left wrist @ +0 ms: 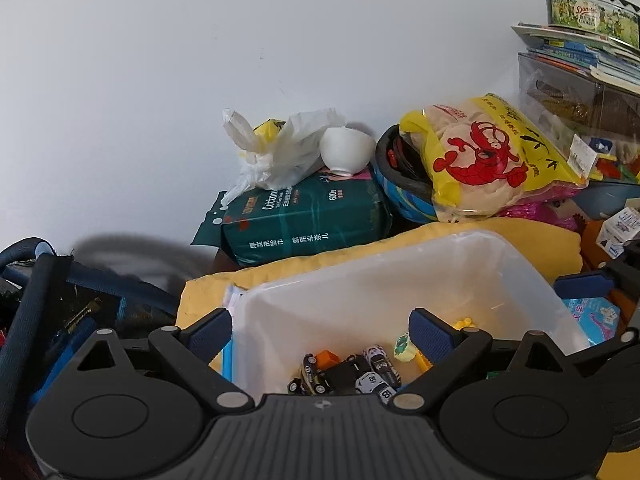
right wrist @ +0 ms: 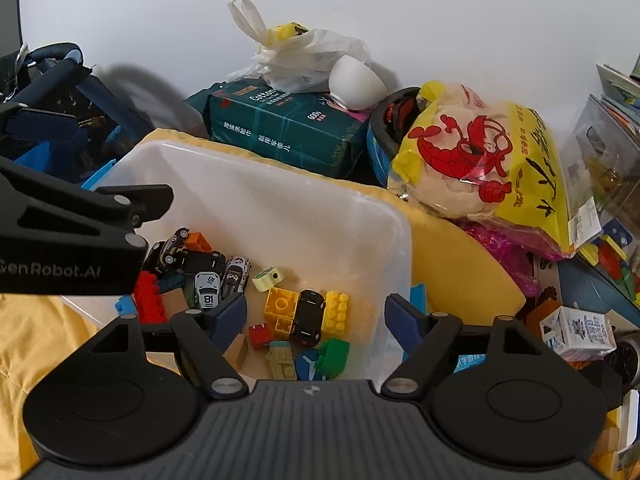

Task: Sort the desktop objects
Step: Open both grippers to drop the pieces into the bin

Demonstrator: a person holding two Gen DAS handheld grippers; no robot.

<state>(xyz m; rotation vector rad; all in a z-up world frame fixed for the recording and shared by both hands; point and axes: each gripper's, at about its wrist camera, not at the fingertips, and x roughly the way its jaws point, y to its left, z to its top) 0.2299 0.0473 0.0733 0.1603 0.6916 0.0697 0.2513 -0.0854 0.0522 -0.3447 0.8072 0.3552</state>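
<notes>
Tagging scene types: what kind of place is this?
Likely a home, a child's cluttered desk or play corner: translucent bin of toy cars and building bricks, picture books, cookie tin.

1. Yellow quilted cloth [right wrist: 452,256] spread as the carrying surface, wrinkled at lower left.
2. Resting directly on it: 1 clear plastic bin [right wrist: 280,208], holding toy cars and building blocks.
3. Behind the bin, at the cloth's far edge: green tissue pack [right wrist: 288,128] and yellow lobster-print bag [right wrist: 480,160]; exact support beneath unclear.
</notes>
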